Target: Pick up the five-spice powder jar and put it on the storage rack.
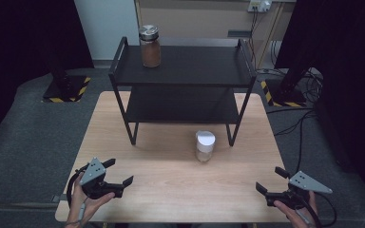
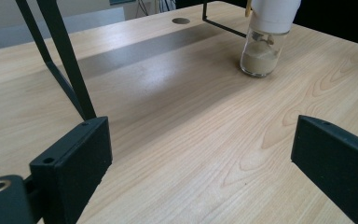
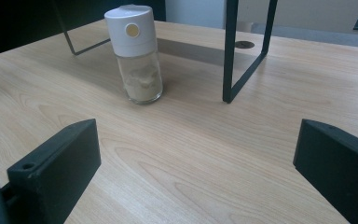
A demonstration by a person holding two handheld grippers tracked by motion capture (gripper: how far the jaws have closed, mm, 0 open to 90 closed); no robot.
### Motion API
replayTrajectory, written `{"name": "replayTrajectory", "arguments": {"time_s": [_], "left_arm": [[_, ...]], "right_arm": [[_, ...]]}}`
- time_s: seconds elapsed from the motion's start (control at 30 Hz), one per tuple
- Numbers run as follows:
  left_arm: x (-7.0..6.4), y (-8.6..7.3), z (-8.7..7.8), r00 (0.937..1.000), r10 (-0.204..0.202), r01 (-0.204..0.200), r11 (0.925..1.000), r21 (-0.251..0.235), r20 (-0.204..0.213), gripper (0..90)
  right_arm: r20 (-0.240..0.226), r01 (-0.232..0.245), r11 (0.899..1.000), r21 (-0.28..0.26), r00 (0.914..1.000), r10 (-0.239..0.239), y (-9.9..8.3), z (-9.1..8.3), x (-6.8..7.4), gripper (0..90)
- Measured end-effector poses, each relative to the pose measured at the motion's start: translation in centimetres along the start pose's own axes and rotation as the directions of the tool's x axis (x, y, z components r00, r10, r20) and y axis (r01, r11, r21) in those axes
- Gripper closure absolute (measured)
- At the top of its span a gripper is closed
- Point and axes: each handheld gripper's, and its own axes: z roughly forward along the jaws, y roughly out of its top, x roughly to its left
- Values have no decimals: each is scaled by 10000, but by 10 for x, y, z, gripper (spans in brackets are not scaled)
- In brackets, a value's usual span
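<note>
A small glass jar with a white cap stands upright on the wooden table, just in front of a black two-tier rack. It holds pale powder. A second jar with a silver lid and brown contents stands on the rack's top shelf at the left. My left gripper is held near the table's front left corner, open and empty. My right gripper is at the front right, also open and empty. Both point toward the white-capped jar, well short of it.
The rack's thin black legs stand on the table between the grippers and its lower shelf. Bare wood lies between both grippers and the jar. Grey floor, cables and black stands with hazard tape surround the table.
</note>
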Motion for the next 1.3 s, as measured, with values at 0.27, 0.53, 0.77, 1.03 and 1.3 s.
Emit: {"name": "replayTrajectory", "arguments": {"time_s": [0.27, 0.53, 0.77, 1.03, 1.3], "left_arm": [[6, -3, 1, 9988, 189, -189, 9998, 1, 461, 41], [16, -7, -1, 9942, 369, -309, 9977, -603, 1012, 33], [22, -10, -3, 9966, 27, 50, 9956, -933, 819, 18], [27, -16, -4, 9963, -160, 303, 9849, -1704, 850, 7], [27, -20, -8, 9970, -255, 396, 9790, -1998, 727, 5]], "right_arm": [[20, 220, 9997, -132, 9998, -220, 1, 3, 2, 10], [97, 457, 9988, -173, 9989, -455, 3, 7, 4, 9], [213, 413, 9989, -202, 9989, -409, 2, 7, 5, 9], [297, 218, 9995, -245, 9993, -211, 0, 6, 4, 9], [354, 249, 9994, -253, 9991, -240, -1, 4, 5, 9]]}}
